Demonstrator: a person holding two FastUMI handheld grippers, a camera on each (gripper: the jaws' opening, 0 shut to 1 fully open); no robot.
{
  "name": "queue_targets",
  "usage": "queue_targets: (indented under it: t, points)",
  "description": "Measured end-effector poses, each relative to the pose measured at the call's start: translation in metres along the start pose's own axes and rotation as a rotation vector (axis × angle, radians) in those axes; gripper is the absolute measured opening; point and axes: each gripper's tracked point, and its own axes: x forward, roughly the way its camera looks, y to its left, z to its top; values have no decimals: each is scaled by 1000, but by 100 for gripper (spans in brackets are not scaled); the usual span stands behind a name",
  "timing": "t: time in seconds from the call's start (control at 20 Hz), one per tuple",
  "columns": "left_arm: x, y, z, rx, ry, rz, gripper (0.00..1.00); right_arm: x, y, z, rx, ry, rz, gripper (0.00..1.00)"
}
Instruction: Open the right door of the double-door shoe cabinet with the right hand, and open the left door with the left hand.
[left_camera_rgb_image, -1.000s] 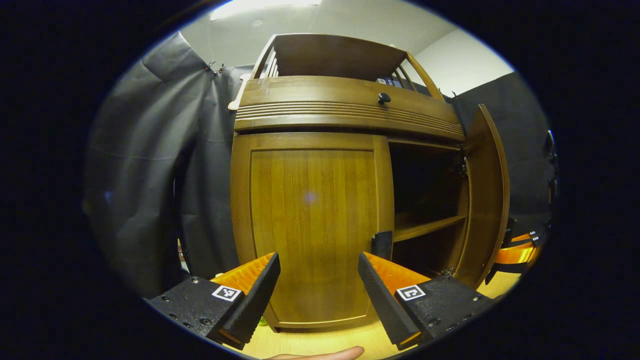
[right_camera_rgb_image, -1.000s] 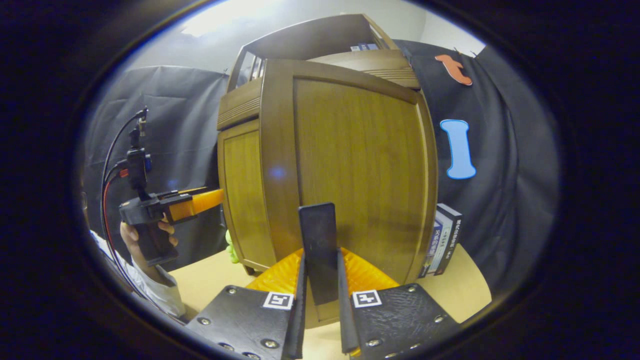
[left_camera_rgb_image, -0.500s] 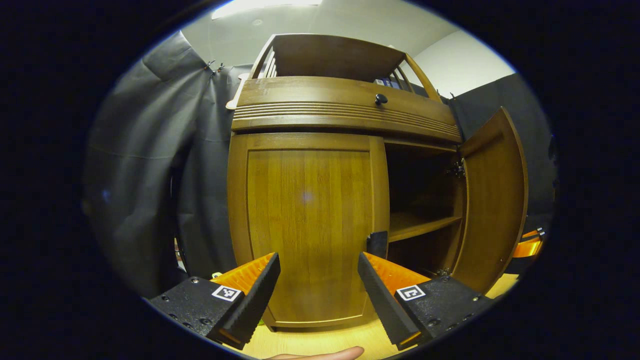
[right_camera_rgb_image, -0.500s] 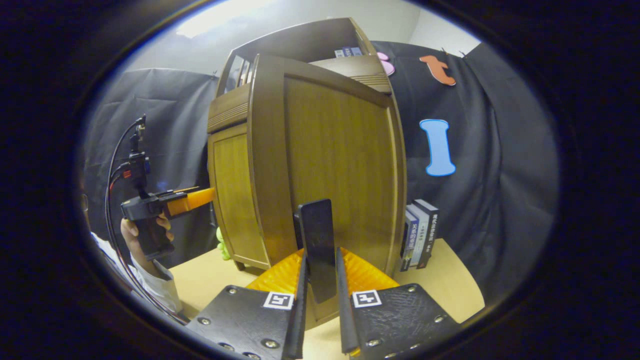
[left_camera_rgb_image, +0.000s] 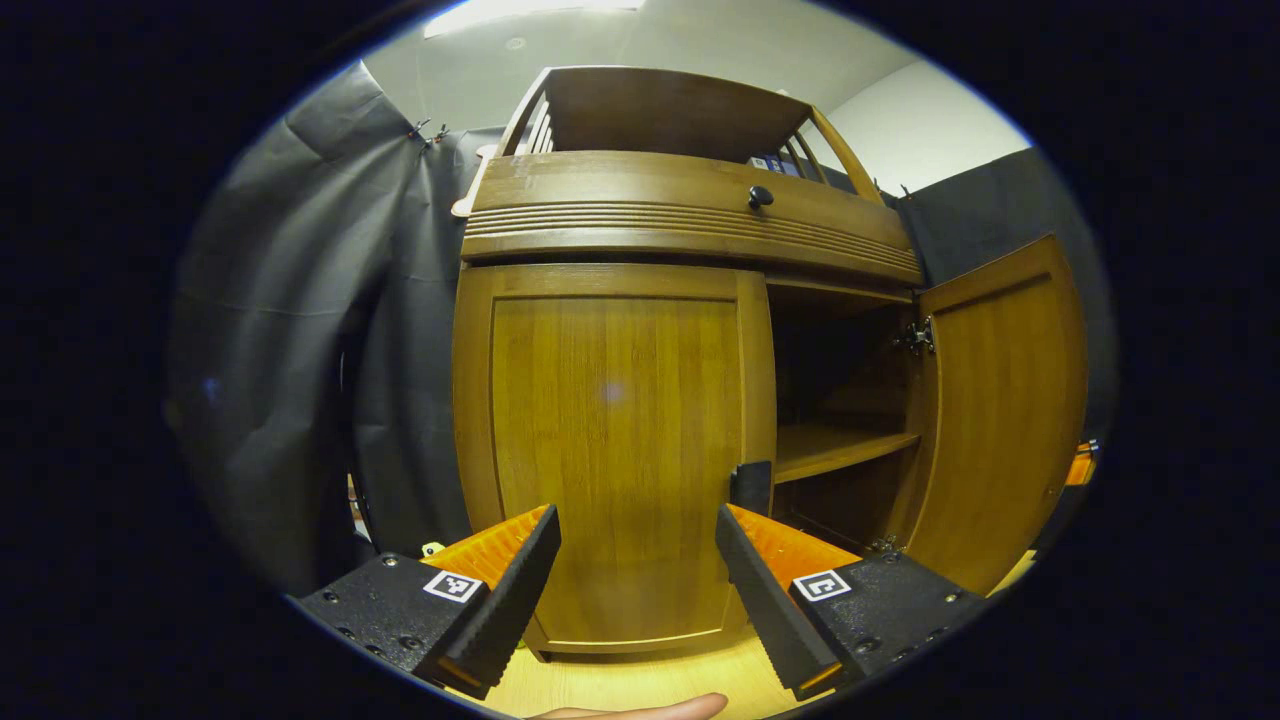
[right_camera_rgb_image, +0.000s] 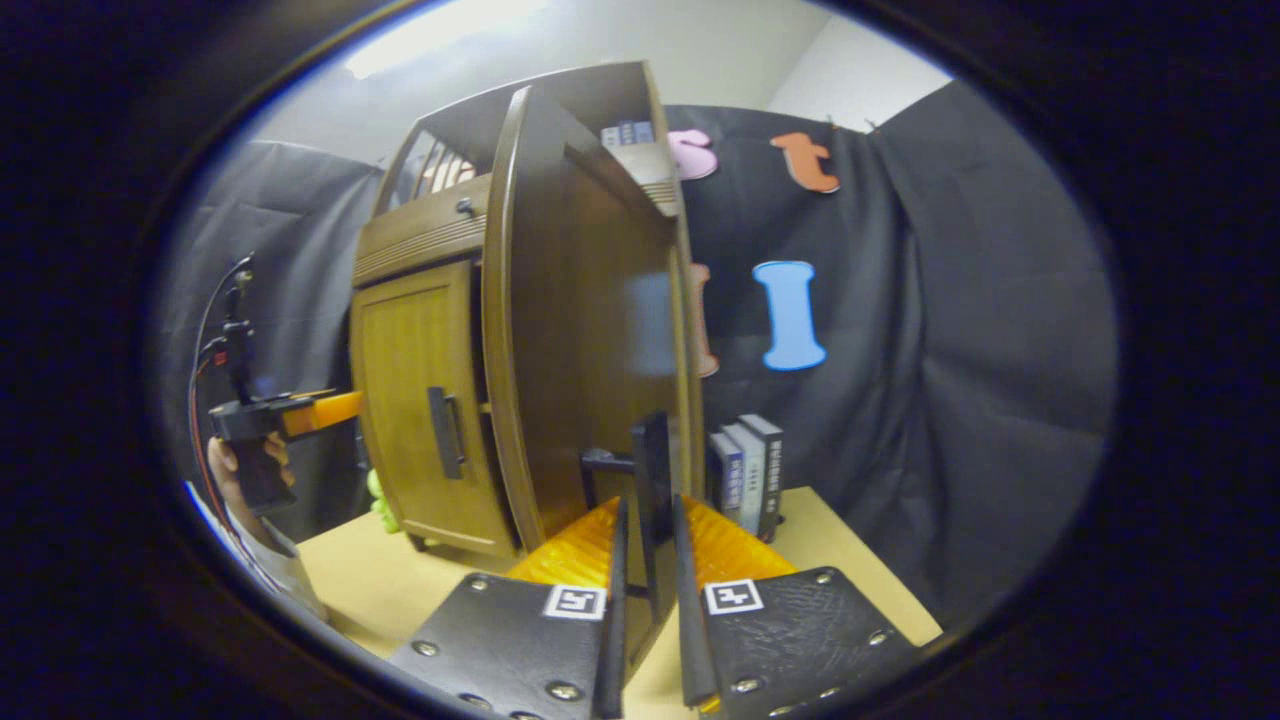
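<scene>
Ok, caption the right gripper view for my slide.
Right gripper clamps the right door's handle, door swung wide open.

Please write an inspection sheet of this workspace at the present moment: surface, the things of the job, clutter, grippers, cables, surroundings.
Surface: light wooden table; the shoe cabinet stands on it.
Job's things: right door swung wide open, inner shelf visible; left door closed, its handle untouched.
Clutter: books upright beside the cabinet; a small green object near the cabinet's left foot.
Grippers: right gripper shut on the right door's handle; left gripper open, facing the left door, apart from it.
Cables: wires rise from the left gripper's body.
Surroundings: black cloth wall, white ceiling; a hand and sleeve at the left.
</scene>
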Motion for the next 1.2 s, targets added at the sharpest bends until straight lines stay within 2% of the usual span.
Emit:
queue_targets:
  t: [0.05, 0.25, 0.45, 0.55, 0.7, 0.8, 0.85, 0.9, 0.95, 1.05, 1.1, 1.15, 1.2]
  points:
    - [1, 1, 1, -5, -1, 5, 95, -2, -14, 0, -3, 1, -37, 21]
    - [3, 2, -2, -7, 9, 11, 97, -3, -32, 0, 25, -13, -85, 22]
    - [6, -5, -8, -54, 33, -9, 95, -5, -42, 2, -1, -8, -102, 61]
    - [3, -9, -9, -94, 50, -19, 97, -6, -48, 3, -28, -3, -116, 61]
    - [2, -16, -3, -106, 32, -45, 95, -9, -52, 3, -42, 5, -126, 69]
    - [3, -16, -9, -119, 58, -36, 97, -16, -63, 3, -52, 9, -157, 66]
    - [2, -17, -11, -118, 74, -35, 97, -21, -68, 5, -42, 8, -178, 70]
    - [4, -21, -11, -114, 67, -35, 95, -29, -74, 7, -42, 1, -211, 88]
    - [6, -25, -8, -104, 52, -31, 95, -38, -84, 10, -51, -7, -262, 100]
    - [11, -25, -3, -73, 10, -9, 95, -61, -101, 17, -61, -24, -354, 96]
    - [14, -26, -3, -57, -3, 2, 94, -73, -96, 22, -46, -41, -354, 100]
    - [19, -28, -6, -44, -2, 10, 94, -83, -86, 27, -23, -62, -339, 98]
    - [23, -33, -11, -30, 7, 9, 95, -91, -76, 34, -11, -86, -321, 100]
